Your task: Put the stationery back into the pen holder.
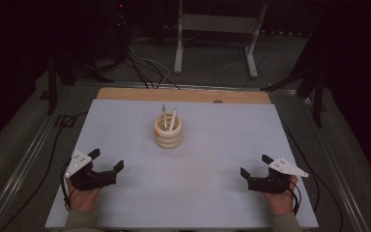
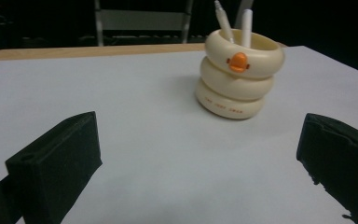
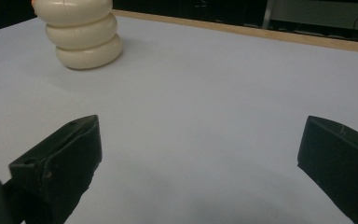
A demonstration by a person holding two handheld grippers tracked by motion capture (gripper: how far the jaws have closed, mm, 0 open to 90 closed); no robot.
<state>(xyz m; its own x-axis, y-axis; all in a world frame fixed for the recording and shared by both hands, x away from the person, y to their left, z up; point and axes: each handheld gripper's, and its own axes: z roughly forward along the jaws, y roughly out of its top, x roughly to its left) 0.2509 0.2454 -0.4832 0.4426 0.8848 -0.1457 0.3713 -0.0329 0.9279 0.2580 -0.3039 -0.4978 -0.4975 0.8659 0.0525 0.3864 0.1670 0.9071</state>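
1. The pale grey tabletop (image 1: 207, 193) is bare near the person.
2. The cream three-ringed plastic holder with an orange beak (image 1: 168, 132) stands at its centre, well apart from both grippers.
3. The left gripper (image 1: 109, 162) and right gripper (image 1: 254, 165) are spread wide, holding nothing; no grasp seems begun.
4. Two white pens (image 1: 168, 119) stand in the holder.

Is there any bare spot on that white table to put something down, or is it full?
Plenty. The white table is bare between the left gripper and right gripper, and in front of the cream pen holder. Its far corners, either side of the holder, are bare too. Only the middle is taken, where the holder stands with two pens.
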